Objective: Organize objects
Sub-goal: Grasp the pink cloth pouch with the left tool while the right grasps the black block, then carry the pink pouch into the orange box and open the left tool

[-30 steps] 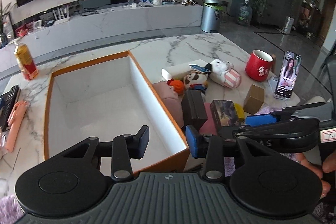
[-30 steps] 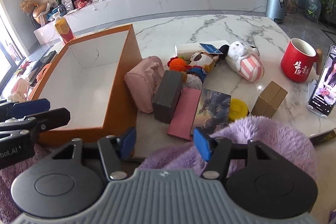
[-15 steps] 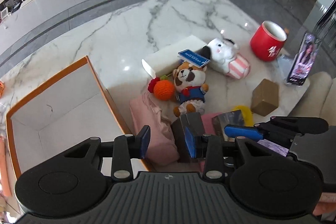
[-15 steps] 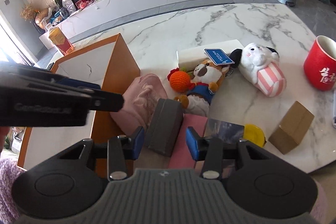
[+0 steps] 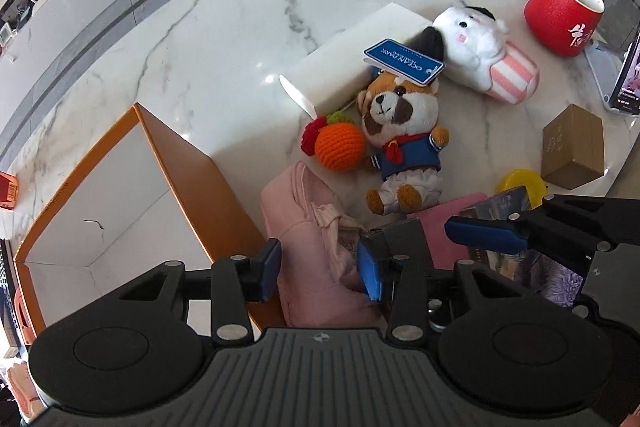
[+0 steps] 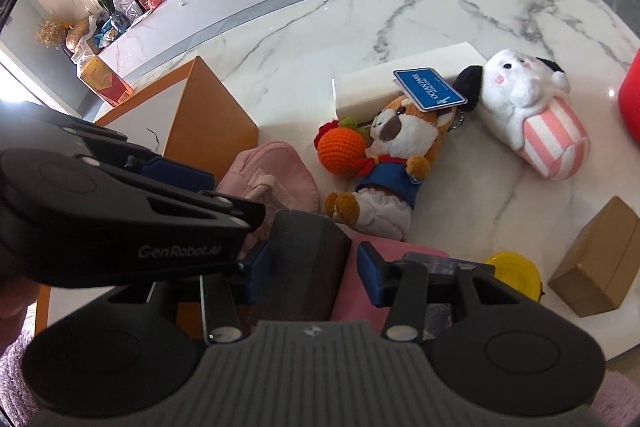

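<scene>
Low in the left wrist view, the left gripper [image 5: 319,269] points steeply down with its blue pads partly apart; its jaws have just been opening. Between them lies the soft pink fabric pouch [image 5: 316,247], and I cannot tell whether the pads touch it. Just right of the right pad sits the dark grey rectangular box [image 5: 404,239], with the flat pink book [image 5: 444,223] beyond it. At left stands the orange-rimmed white cardboard box [image 5: 120,195], its corner close beside the pouch. Up the frame on the white marble surface [image 5: 208,39] lie the orange crocheted ball [image 5: 340,145] and the brown-and-white plush in a blue sailor suit [image 5: 402,143], touching each other. The right gripper's blue-tipped finger enters at the right edge.

Across the bottom of the right wrist view, the right gripper [image 6: 314,277] straddles the dark grey box [image 6: 308,259], pads at a middling width on either side of it; its jaws have just been opening and a gap shows on the right side. The pink book [image 6: 352,283] lies beneath the right pad. The left gripper's black body crosses the left of the frame, hiding part of the pink pouch [image 6: 276,171]. The white plush in a pink-striped wrap [image 6: 532,115] lies at upper right, the tan cardboard box [image 6: 596,259] at right.
</scene>
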